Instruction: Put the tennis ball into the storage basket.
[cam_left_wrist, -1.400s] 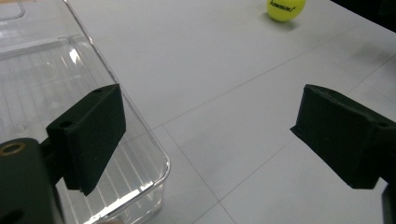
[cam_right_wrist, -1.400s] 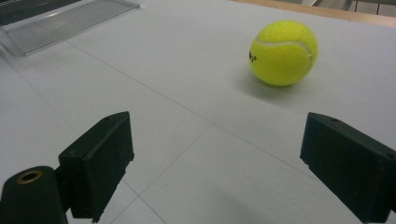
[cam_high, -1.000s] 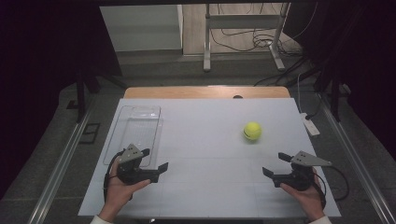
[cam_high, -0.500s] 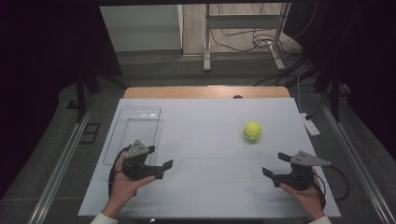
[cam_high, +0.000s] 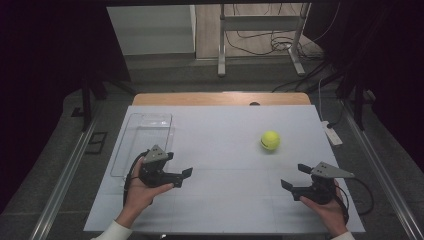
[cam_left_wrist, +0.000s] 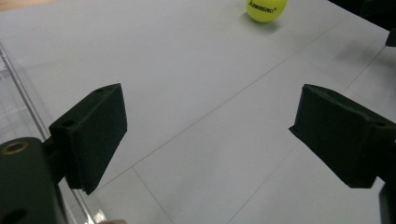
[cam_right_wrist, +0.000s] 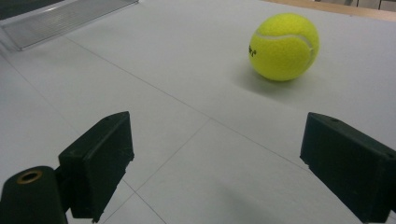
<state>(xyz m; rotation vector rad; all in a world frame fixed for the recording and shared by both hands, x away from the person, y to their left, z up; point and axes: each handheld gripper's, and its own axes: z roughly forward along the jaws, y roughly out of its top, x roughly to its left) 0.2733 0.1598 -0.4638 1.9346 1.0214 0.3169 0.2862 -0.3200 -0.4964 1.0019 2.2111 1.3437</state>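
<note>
A yellow-green tennis ball (cam_high: 270, 140) rests on the white table top (cam_high: 225, 210), right of centre. My left gripper (cam_high: 182, 177) hovers near the front left, beside a clear plastic tray (cam_high: 131, 145), its jaws open and empty. In the left gripper view the ball (cam_left_wrist: 266, 9) lies far ahead of the left gripper (cam_left_wrist: 210, 135). My right gripper (cam_high: 294, 176) is at the front right, open and empty, pointing inward. In the right gripper view the ball (cam_right_wrist: 284, 45) lies ahead and to the right of the right gripper (cam_right_wrist: 215, 158).
The clear tray (cam_right_wrist: 60, 18) lies along the table's left side and holds nothing. A white power strip (cam_high: 332, 134) sits at the right edge. A wooden strip (cam_high: 220, 98) borders the back. Cables and a metal stand (cam_high: 260, 30) are on the floor beyond.
My left gripper has shifted a little to the right, away from the tray. The right gripper and the ball have not moved.
</note>
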